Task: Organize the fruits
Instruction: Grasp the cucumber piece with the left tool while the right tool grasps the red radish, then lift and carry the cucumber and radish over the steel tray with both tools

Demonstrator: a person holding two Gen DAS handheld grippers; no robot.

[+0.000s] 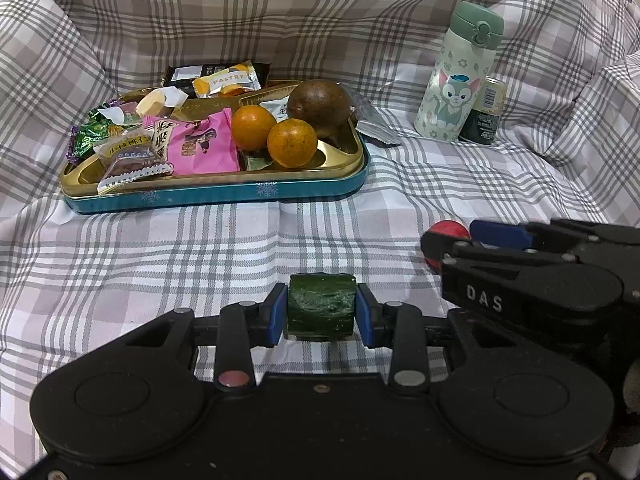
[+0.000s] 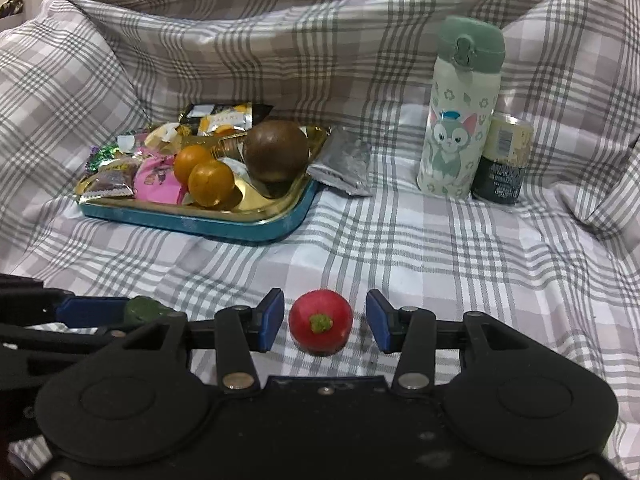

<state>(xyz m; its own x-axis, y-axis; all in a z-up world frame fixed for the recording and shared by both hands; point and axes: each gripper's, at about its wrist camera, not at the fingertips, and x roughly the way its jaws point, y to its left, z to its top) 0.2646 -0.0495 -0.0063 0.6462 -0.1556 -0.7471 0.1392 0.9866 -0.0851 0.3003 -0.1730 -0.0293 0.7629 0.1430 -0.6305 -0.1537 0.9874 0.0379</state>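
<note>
My left gripper [image 1: 322,314] is shut on a short dark green cucumber piece [image 1: 322,304], both blue pads pressing its cut ends just above the cloth. My right gripper [image 2: 325,320] stands open around a small red round fruit [image 2: 320,322] with a green stem scar, resting on the cloth with gaps on both sides. In the left wrist view that red fruit [image 1: 450,228] shows at the right gripper's tip. Further back, a gold tray [image 1: 224,196] with a teal wall holds two oranges [image 1: 253,127] [image 1: 292,143] and a brown round fruit [image 1: 319,106].
Several wrapped snacks [image 1: 200,144] fill the tray's left half. A silver packet [image 1: 376,128] lies beside its right edge. A pale green cartoon bottle [image 1: 460,76] and a small can [image 1: 482,112] stand at the back right. Plaid cloth [image 1: 200,252] rises in folds around.
</note>
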